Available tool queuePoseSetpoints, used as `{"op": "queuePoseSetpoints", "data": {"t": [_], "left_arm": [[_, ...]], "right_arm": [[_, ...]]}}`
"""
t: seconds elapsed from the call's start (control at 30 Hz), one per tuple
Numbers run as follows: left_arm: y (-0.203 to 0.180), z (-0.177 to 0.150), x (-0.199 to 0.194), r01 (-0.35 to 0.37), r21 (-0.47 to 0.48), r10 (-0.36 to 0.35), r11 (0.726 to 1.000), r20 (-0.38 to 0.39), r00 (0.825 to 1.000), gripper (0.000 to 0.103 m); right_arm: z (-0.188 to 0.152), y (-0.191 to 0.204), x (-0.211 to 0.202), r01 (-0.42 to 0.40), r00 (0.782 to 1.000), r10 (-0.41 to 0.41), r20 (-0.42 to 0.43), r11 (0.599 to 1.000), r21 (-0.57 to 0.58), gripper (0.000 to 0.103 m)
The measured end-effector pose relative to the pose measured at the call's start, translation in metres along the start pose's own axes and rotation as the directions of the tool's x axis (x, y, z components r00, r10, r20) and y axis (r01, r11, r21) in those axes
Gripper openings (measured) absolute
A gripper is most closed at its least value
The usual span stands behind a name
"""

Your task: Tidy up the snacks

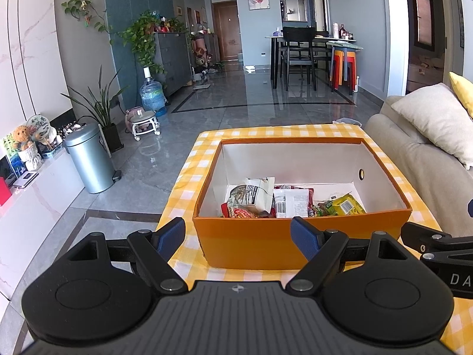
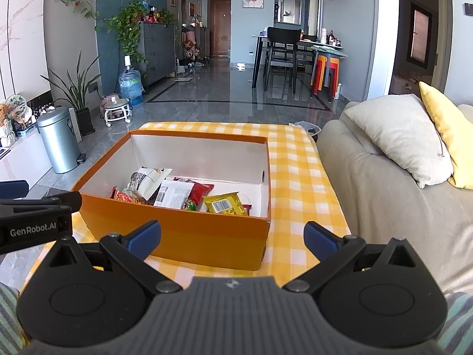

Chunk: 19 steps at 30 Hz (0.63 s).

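An orange box (image 1: 266,242) (image 2: 183,236) with a white inside stands on the yellow checked tablecloth (image 1: 204,145) (image 2: 298,171). Several snack packets lie at its near end: a white and grey bag (image 1: 254,195) (image 2: 147,180), a white-labelled red packet (image 1: 291,201) (image 2: 174,193) and a yellow packet (image 1: 348,205) (image 2: 224,204). My left gripper (image 1: 238,236) hangs open just in front of the box's near wall, holding nothing. My right gripper (image 2: 232,238) is open too, near the box's front right corner, empty. Each gripper shows at the edge of the other's view.
A beige sofa (image 2: 384,183) with a cream cushion (image 2: 396,136) runs along the table's right side. A metal bin (image 1: 88,159) and a low white cabinet (image 1: 38,195) stand on the left. Grey tiled floor (image 1: 236,94) stretches beyond to a dining table with chairs (image 1: 298,50).
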<state>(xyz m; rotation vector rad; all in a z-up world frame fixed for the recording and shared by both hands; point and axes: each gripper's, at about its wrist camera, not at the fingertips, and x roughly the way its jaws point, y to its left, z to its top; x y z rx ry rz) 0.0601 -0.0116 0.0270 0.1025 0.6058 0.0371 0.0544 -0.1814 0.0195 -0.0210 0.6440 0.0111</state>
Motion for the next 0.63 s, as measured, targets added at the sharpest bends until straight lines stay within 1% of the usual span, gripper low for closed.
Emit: {"op": "queuePoseSetpoints", "data": {"t": [0.3, 0.63], "left_arm": [[0.0034, -0.0045, -0.0009, 0.015, -0.012, -0.015, 1.000, -0.006, 1.000, 0.095], [0.0047, -0.0030, -0.0014, 0.015, -0.008, -0.015, 1.000, 0.005, 1.000, 0.095]], "right_arm": [[-0.0001, 0.0000, -0.0007, 0.000, 1.000, 0.000, -0.003, 1.000, -0.003, 0.099], [-0.0019, -0.0004, 0.0010, -0.001, 1.000, 0.001, -0.013, 1.000, -0.002, 0.099]]}}
